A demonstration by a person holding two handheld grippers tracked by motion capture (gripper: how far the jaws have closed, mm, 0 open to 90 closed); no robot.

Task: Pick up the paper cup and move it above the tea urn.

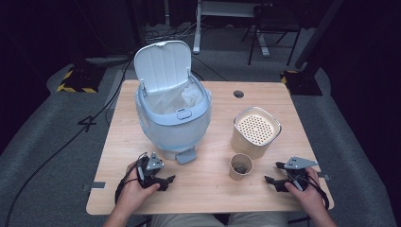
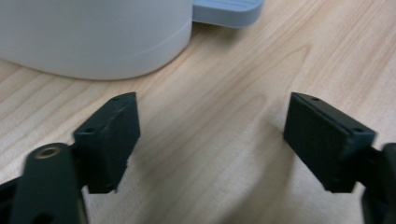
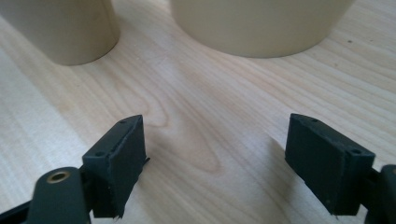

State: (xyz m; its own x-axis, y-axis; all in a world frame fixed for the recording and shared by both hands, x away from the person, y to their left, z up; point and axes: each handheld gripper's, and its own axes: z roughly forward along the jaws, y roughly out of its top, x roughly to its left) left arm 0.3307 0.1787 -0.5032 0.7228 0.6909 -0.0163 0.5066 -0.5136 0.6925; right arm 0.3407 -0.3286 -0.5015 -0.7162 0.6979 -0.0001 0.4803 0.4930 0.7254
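No lettering to read anywhere: the bin (image 1: 172, 111), the canister (image 1: 255, 130), the cup (image 1: 240, 166) and the bench (image 1: 208, 189) all carry blank surfaces, no labels or numbers.

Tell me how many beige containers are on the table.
2: a small open cup near the front, between the grippers, and a larger canister with a perforated top just behind it, right of the bin.

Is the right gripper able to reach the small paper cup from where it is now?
Probably yes. The right gripper is open and empty, and bare table lies between it and the small paper cup. The perforated canister stands behind the cup, not between.
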